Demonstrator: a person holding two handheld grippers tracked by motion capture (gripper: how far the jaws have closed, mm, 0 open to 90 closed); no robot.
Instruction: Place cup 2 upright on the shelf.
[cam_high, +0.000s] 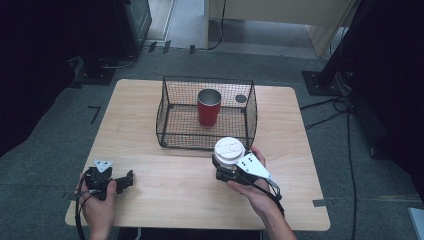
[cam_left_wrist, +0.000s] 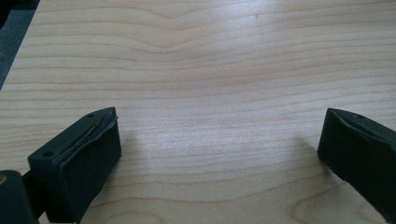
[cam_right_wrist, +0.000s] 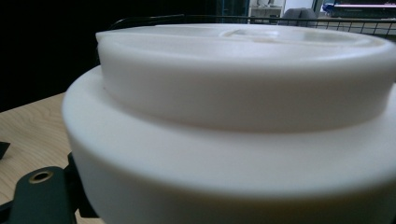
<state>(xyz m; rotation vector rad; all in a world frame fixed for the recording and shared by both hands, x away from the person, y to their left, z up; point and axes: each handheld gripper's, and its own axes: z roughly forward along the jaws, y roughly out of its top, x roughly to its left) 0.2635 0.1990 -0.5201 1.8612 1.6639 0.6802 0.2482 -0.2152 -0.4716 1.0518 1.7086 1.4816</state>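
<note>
- Standing by the desk (cam_high: 150, 200), I see the right gripper (cam_high: 231, 167) with its jaws closed on a white stepped container (cam_high: 229, 149), held just in front of the wire basket (cam_high: 172, 102).
- It looks like rigid, smooth plastic: probably light, stiff, and a little slippery, so I'd judge the wide lower band the safest place to squeeze.
- A red cup (cam_high: 209, 107) stands upright inside the basket.
- The left gripper (cam_high: 112, 181) rests low near the desk's front-left corner, jaws spread wide over bare wood, holding nothing.
</note>
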